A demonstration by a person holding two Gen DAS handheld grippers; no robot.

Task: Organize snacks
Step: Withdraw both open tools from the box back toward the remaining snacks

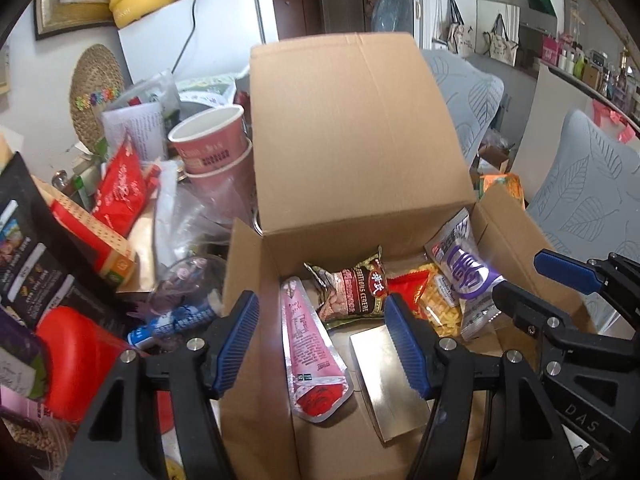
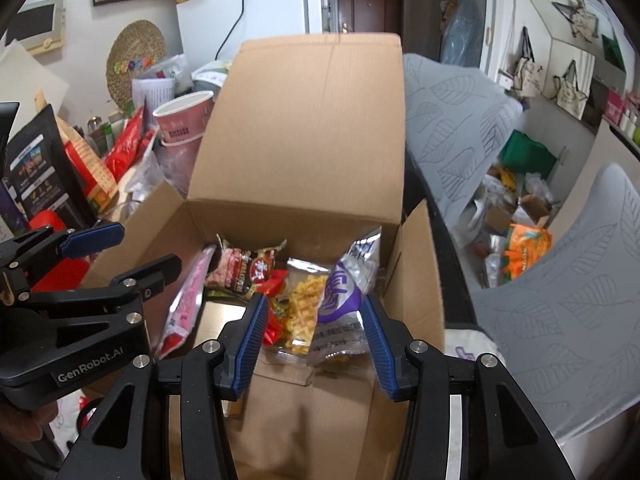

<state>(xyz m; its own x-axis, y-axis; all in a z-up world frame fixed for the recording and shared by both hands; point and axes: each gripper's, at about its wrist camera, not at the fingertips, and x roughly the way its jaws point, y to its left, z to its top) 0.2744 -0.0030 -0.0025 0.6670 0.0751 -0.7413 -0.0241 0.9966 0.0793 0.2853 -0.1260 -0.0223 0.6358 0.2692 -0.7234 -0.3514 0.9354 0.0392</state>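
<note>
An open cardboard box (image 1: 352, 132) (image 2: 304, 128) holds several snack packets: a pink pouch (image 1: 308, 344) (image 2: 188, 300), a dark cereal bag (image 1: 352, 292) (image 2: 248, 268), a red packet (image 1: 408, 284), a clear bag of yellow snacks (image 2: 302, 312), a silver-purple bag (image 1: 468, 268) (image 2: 344, 292) and a silver flat box (image 1: 384, 376). My left gripper (image 1: 320, 340) is open and empty above the box's left side. My right gripper (image 2: 316, 340) is open and empty above the yellow and purple bags; it also shows in the left wrist view (image 1: 532, 280).
Left of the box lie piled goods: stacked pink paper cups (image 1: 212, 144), a red bag (image 1: 120, 188), a black pouch (image 1: 36, 248), a red container (image 1: 76, 356). Grey leaf-pattern chair backs (image 2: 452, 120) stand right. An orange bag (image 2: 524, 248) lies on the floor.
</note>
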